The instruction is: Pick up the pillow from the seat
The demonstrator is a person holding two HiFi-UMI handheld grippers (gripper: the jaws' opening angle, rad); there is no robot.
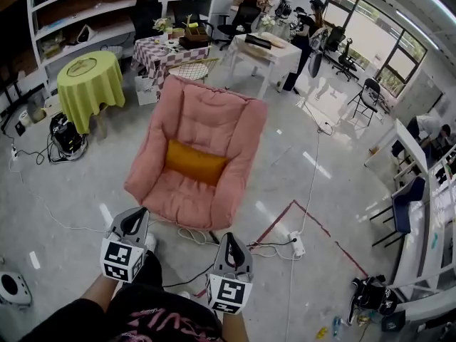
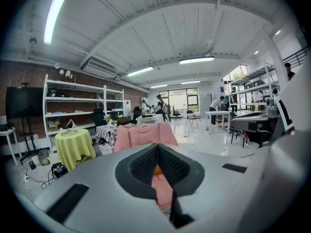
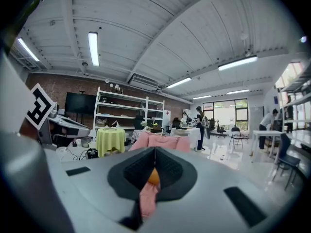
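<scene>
The orange pillow [image 1: 194,162] lies across the seat of the pink armchair [image 1: 214,116], against its backrest; only the head view shows it whole; the gripper views show a sliver of it past the fingers [image 2: 143,164]. The left gripper [image 1: 135,218] and right gripper [image 1: 231,239] hang before the chair, apart from it; their fingers are pressed together, empty.

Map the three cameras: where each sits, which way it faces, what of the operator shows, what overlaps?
Head view: on the person's head, facing steeply down at the pink armchair with the orange pillow in it; forearms, left tool and right tool show.
Left gripper view: on the left tool, facing level along its shut jaws at the armchair; right tool at right edge.
Right gripper view: on the right tool, same heading, jaws shut; left tool's marker cube at left edge.
Shared: all see armchair and green table.
</scene>
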